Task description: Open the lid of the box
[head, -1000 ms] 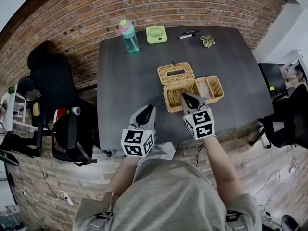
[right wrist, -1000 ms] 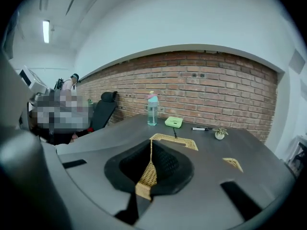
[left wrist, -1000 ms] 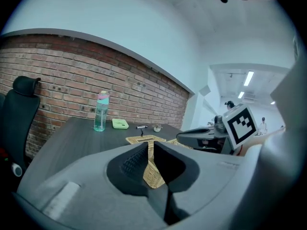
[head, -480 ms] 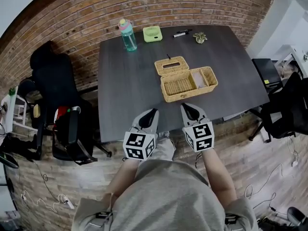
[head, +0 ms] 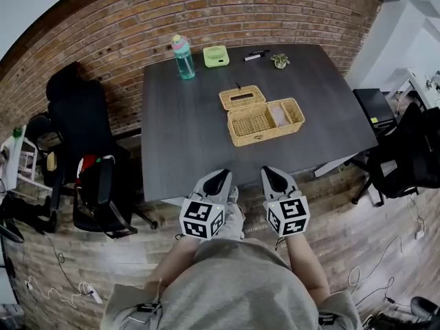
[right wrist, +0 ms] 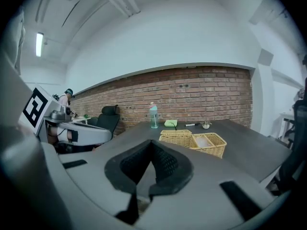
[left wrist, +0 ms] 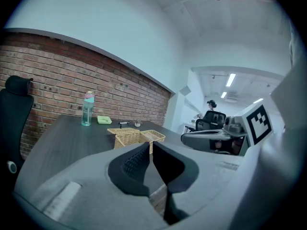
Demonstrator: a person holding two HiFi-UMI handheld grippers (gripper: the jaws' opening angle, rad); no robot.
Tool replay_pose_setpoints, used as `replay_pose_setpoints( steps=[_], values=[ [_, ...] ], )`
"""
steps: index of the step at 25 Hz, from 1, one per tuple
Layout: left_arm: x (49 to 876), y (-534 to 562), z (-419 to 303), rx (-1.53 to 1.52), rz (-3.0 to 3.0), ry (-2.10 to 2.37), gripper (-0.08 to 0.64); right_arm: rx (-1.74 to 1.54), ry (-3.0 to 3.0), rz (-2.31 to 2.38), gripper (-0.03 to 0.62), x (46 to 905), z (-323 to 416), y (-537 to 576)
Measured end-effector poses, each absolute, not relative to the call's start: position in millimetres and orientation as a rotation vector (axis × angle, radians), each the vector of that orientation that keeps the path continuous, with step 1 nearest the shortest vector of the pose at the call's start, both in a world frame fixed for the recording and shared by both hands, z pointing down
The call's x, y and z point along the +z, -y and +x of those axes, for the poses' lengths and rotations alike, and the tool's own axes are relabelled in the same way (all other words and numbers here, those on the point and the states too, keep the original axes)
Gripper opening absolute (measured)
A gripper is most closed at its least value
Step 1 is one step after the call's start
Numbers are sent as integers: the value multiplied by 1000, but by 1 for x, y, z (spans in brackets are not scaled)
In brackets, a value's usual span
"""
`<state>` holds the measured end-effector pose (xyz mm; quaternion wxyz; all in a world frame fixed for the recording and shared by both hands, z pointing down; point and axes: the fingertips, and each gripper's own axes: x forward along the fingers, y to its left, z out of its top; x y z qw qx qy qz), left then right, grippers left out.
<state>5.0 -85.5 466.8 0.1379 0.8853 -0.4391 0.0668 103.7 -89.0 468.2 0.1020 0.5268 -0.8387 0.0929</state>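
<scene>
Hovering off the worktop [head: 185,136] edge, left claw [head: 218,176], its jaws just closing, and right claw [head: 271,172] are pressed together, empty. Wicker box [head: 265,121] sits mid-worktop, well apart, lid [head: 242,97] apparently laid back already. Risk: any further reach shoving the light box.

In the head view the right hand is hidden under the right gripper [head: 271,173]. The pale thing [head: 278,114] in the box's [head: 268,137] 3 o'clock compartment is too small to be told, as is the small thing [head: 279,60] at the table's [head: 185,136] 1 o'clock corner. A chair [head: 412,150] is cut off at 3 o'clock. In the left gripper view the right gripper is partly hidden at 3 o'clock.
</scene>
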Motion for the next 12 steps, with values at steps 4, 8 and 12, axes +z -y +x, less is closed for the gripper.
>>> replay_pose_setpoints(
  steps=[4, 8, 12],
  values=[
    [464, 69, 8, 193, 2580, 1251, 31, 291, 2486, 1578, 3, 468, 106, 71],
    [461, 56, 6, 195, 2594, 1237, 31, 288, 2495, 1597, 3, 465, 104, 55],
    [463, 49, 5, 186, 2596, 1227, 31, 285, 2502, 1599, 3, 465, 100, 45]
  ],
)
